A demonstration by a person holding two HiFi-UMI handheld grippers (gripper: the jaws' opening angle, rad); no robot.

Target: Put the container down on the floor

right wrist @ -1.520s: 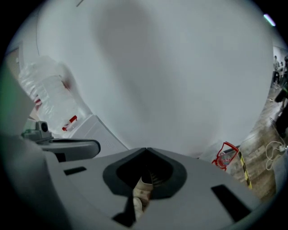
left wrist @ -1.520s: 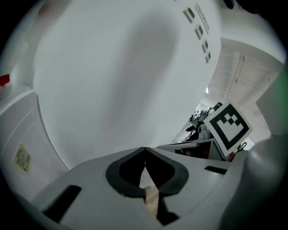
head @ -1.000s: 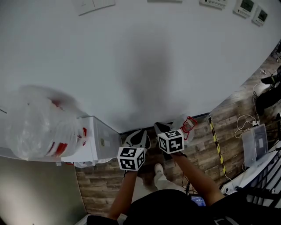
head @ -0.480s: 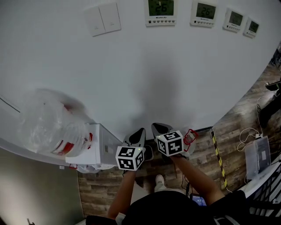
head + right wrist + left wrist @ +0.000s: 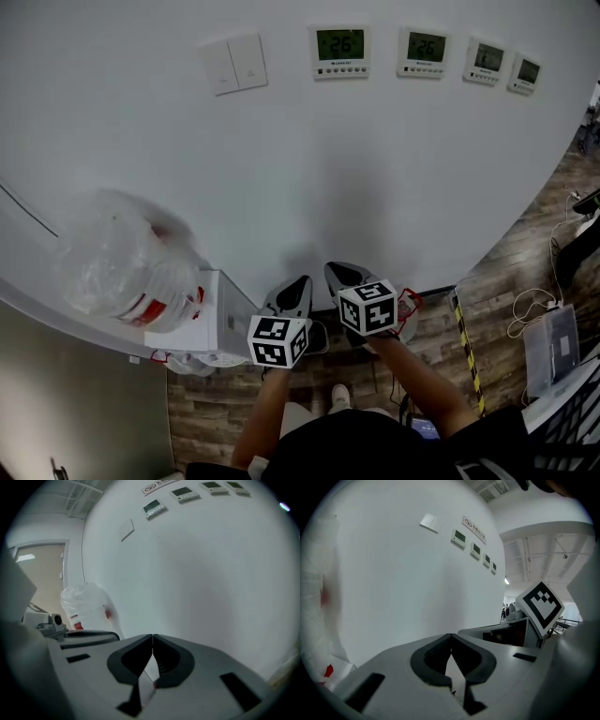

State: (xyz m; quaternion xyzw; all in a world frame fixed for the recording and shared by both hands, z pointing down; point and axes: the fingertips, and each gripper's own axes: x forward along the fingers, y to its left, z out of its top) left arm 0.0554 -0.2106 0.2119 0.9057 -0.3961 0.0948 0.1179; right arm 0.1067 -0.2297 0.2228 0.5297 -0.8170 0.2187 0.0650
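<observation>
A wall [image 5: 309,159] fills the space ahead; high on it, a switch plate [image 5: 234,64] sits left of a row of four thermostats [image 5: 339,52]; the floor [image 5: 497,272] runs along its foot and off to the right; at the left a box [image 5: 214,319] stands against the wall with a bag [image 5: 127,267] on top; the left gripper [image 5: 296,292] and the right gripper [image 5: 343,277] are side by side before the wall, just right of the box; the container [image 5: 407,306] lies at the wall's foot, just right of the right gripper and partly behind it; further right a strip of tape [image 5: 466,347] lies on the floor; beyond it, cables [image 5: 525,305] and a case [image 5: 551,345] sit near the right edge.
</observation>
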